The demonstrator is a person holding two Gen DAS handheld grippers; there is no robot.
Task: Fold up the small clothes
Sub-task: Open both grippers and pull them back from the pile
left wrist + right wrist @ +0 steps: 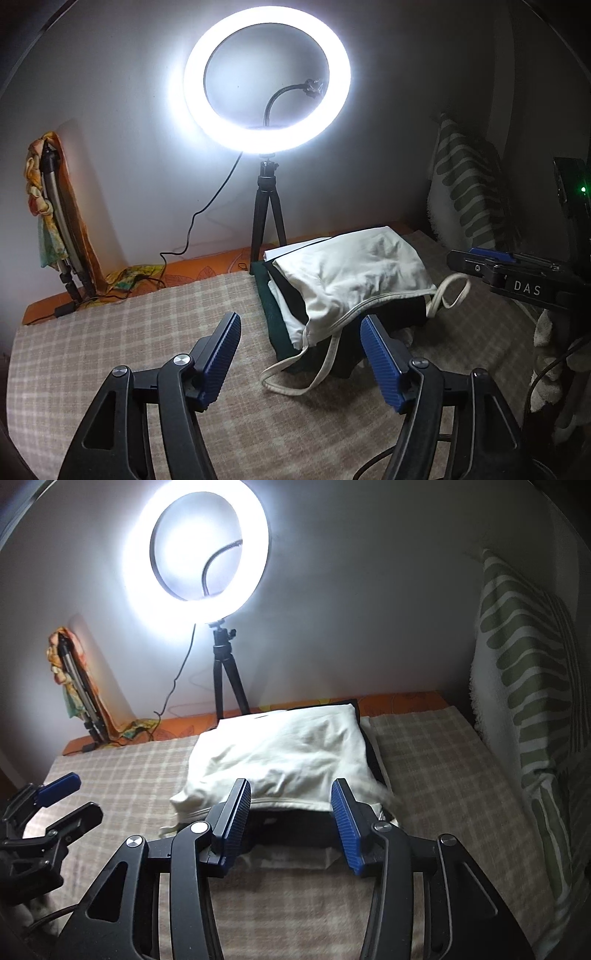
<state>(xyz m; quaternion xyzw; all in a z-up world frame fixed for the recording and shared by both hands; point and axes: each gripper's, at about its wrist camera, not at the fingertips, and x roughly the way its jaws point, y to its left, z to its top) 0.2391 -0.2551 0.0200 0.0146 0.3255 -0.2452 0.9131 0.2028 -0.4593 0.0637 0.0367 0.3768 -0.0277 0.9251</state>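
A folded cream top (354,273) with loose straps (306,373) lies on top of a stack of folded dark green, white and black clothes (284,317) on the checked bed cover. In the right wrist view the cream top (280,753) covers the stack. My left gripper (301,339) is open and empty, just short of the stack's near left corner. My right gripper (290,808) is open and empty, at the stack's near edge. The right gripper also shows in the left wrist view (517,277); the left one shows in the right wrist view (55,801).
A lit ring light on a small tripod (266,206) stands behind the stack by the wall, its cable trailing left. A folded stand with a colourful scarf (55,221) leans at back left. A striped pillow (524,686) stands at the right. The checked cover (129,332) spreads left.
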